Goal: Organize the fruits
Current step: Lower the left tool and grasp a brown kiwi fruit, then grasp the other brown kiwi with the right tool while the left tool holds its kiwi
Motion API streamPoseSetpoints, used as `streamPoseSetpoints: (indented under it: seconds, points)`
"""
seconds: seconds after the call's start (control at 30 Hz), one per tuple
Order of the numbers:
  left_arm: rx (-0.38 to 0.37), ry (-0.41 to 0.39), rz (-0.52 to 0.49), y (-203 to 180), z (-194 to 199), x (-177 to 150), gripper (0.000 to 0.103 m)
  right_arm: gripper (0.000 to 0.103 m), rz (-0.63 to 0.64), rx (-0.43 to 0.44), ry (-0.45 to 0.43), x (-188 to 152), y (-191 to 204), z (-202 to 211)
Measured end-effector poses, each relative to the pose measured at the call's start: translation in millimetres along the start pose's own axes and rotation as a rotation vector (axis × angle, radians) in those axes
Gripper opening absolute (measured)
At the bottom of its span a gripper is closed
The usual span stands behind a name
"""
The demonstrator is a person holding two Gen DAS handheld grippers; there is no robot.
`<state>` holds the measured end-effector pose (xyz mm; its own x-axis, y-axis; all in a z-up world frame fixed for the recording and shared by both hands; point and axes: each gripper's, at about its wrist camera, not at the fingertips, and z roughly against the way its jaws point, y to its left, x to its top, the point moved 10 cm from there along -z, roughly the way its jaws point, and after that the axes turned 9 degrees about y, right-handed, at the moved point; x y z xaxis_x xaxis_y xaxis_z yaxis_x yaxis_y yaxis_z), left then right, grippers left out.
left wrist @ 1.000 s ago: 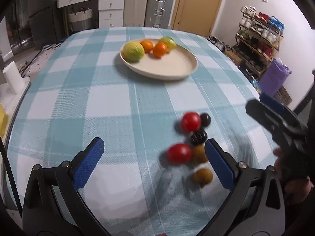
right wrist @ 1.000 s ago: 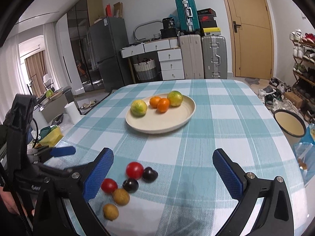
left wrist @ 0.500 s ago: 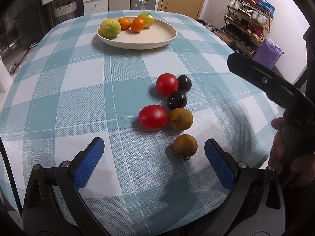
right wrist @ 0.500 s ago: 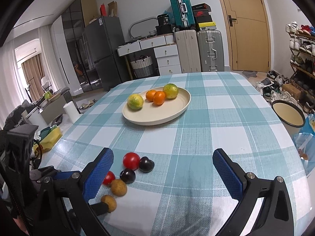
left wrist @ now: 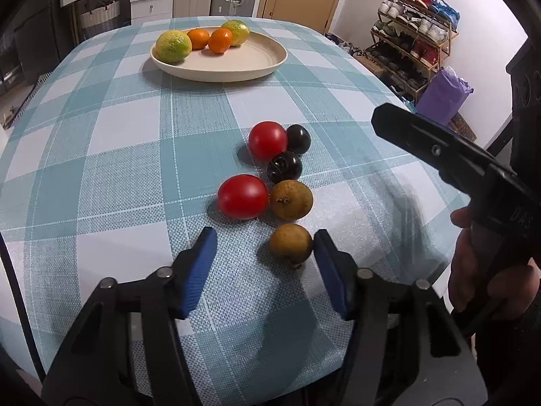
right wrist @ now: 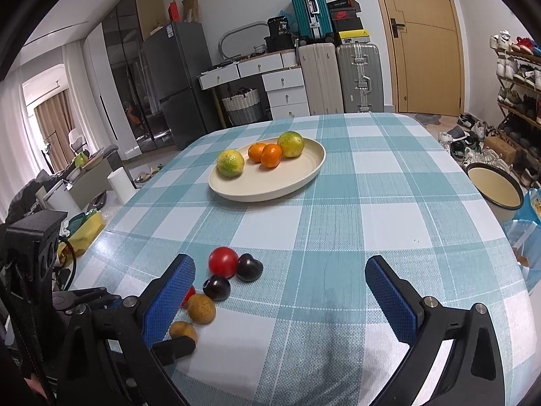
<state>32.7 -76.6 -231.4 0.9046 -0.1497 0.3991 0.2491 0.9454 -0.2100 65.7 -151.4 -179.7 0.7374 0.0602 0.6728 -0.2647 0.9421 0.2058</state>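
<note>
Across a table (right wrist: 389, 203) covered in a teal-and-white check cloth, a cream plate (right wrist: 304, 172) with four citrus fruits is seen toward the far edge, while suitcases (right wrist: 338, 67), white drawers (right wrist: 284, 88) and a shoe rack (left wrist: 416, 40) are noted against the walls. Near the near edge, a round brown fruit (left wrist: 290, 245), stem end turned toward the near edge and no long axis evident, is bracketed by the closing left gripper (left wrist: 263, 240), one pad touching it, the other apart. Beside it, the right gripper (right wrist: 280, 287) is held wide open over bare cloth.
</note>
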Motion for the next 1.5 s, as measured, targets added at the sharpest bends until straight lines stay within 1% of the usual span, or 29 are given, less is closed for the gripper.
streamPoseSetpoints:
  seconds: [0.07, 0.1, 0.17, 0.23, 0.3, 0.33, 0.37, 0.4, 0.63, 0.83, 1.03, 1.27, 1.33, 1.37, 1.43, 1.5]
  points:
    - [-0.01, -0.001, 0.005, 1, 1, 0, 0.048, 0.103, -0.001, -0.001, 0.003, 0, 0, 0]
    - [-0.017, 0.0, 0.007, 1, 1, -1, 0.047, 0.103, -0.001, 0.0, 0.005, -1, 0, 0]
    - [-0.031, 0.004, 0.008, 1, 1, -2, 0.042, 0.103, 0.0, -0.002, 0.008, -1, 0, 0]
    - [-0.059, 0.013, 0.011, 0, 1, -4, 0.036, 0.103, -0.001, 0.0, 0.01, -2, 0, 0]
    - [-0.072, 0.018, 0.011, -1, 2, -5, 0.034, 0.103, -0.003, 0.001, 0.013, -3, 0, -1]
    - [-0.078, 0.02, 0.01, -1, 2, -5, 0.031, 0.103, -0.004, 0.001, 0.016, -4, -1, -1]
    - [-0.091, 0.026, 0.011, -1, 2, -6, 0.026, 0.103, -0.005, 0.002, 0.017, -4, -1, -1]
    - [-0.109, 0.033, 0.013, -2, 1, -7, 0.024, 0.103, -0.005, 0.003, 0.02, -5, 0, -1]
    - [-0.166, 0.036, 0.038, 2, 4, -12, 0.023, 0.103, -0.002, 0.012, 0.033, -8, 4, -3]
    - [-0.17, 0.012, 0.058, 10, 13, -10, 0.023, 0.103, 0.01, 0.031, 0.05, -11, 12, -5]
    - [-0.164, -0.01, 0.097, 28, 24, -7, 0.023, 0.103, 0.004, 0.105, 0.092, -19, 26, -15]
    - [-0.153, -0.02, 0.137, 48, 30, -5, 0.023, 0.103, 0.031, 0.155, 0.137, -30, 46, -26]
    - [-0.149, -0.025, 0.14, 52, 32, -6, 0.023, 0.101, 0.027, 0.166, 0.144, -32, 49, -30]
    - [-0.15, -0.028, 0.144, 53, 33, -5, 0.023, 0.099, 0.028, 0.166, 0.147, -33, 50, -31]
    - [-0.149, -0.033, 0.15, 56, 35, -4, 0.023, 0.089, 0.032, 0.17, 0.157, -35, 54, -34]
    - [-0.147, -0.037, 0.154, 58, 36, -3, 0.023, 0.086, 0.035, 0.177, 0.175, -38, 56, -37]
